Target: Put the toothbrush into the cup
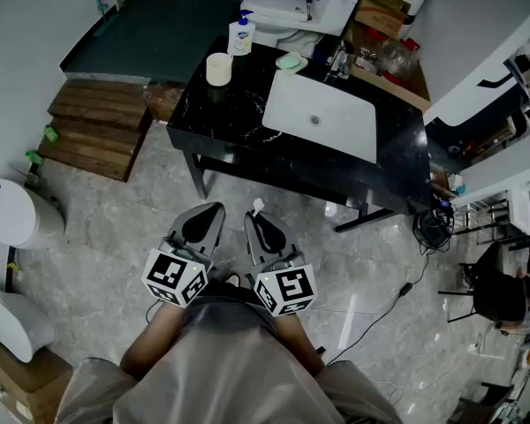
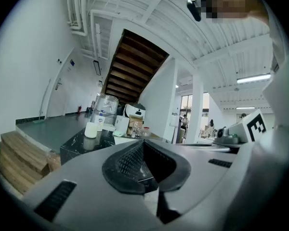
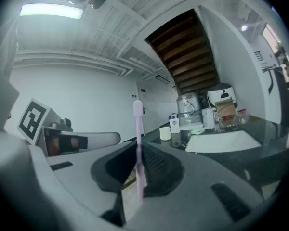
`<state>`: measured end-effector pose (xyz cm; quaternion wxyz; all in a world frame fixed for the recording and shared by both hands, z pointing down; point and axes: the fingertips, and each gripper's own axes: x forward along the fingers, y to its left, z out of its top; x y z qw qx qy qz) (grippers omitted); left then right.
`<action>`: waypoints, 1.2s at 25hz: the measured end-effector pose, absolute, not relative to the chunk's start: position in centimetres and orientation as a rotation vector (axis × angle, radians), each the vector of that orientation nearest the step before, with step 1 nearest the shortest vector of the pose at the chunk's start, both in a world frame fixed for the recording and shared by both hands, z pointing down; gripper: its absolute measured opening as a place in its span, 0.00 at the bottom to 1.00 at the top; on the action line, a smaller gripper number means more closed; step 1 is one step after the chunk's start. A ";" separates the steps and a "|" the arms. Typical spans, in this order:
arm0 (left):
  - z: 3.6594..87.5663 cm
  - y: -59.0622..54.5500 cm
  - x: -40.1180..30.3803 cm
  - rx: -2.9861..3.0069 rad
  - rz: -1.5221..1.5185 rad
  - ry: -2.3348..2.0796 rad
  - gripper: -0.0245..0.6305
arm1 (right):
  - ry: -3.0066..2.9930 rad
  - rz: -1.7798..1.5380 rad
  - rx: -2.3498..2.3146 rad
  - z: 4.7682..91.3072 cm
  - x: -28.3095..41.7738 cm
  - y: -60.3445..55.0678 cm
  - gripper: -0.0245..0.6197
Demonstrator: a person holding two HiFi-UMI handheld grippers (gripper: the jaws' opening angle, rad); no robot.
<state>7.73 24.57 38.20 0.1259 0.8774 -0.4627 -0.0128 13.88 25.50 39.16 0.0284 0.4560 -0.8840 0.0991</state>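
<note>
A pale pink toothbrush stands upright between the pads of my right gripper, which is shut on its handle; the brush head pokes out past the jaw tips. In the head view, both grippers are held close to the person's body above the floor, well short of the counter. My left gripper is to the left of the right one and its jaws are closed with nothing in them. The cream cup stands on the far left part of the black counter; the cup is small and distant in both gripper views.
A white sink is set in the counter. A soap bottle stands behind the cup, with a green soap dish to its right. Wooden steps lie left, a white bin nearer left, and a cable on the floor to the right.
</note>
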 end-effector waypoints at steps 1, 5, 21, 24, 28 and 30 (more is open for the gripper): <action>38.2 24.5 8.0 2.578 -0.014 -1.355 0.05 | -2.724 0.301 1.414 39.3 14.0 25.4 0.10; 38.3 24.7 9.3 2.640 0.057 -1.356 0.05 | -2.697 0.296 1.439 39.6 15.0 25.4 0.10; 38.7 23.7 6.0 2.584 0.051 -1.361 0.05 | -2.755 0.344 1.330 39.7 11.1 24.4 0.10; 38.6 22.4 5.0 2.565 0.033 -1.350 0.05 | -2.753 0.344 1.316 39.3 9.8 23.1 0.10; 38.2 20.4 3.5 2.564 -0.003 -1.331 0.05 | -2.751 0.322 1.296 38.7 7.8 21.1 0.10; 38.0 19.3 2.6 2.565 -0.021 -1.322 0.05 | -2.749 0.315 1.293 38.4 6.8 20.1 0.10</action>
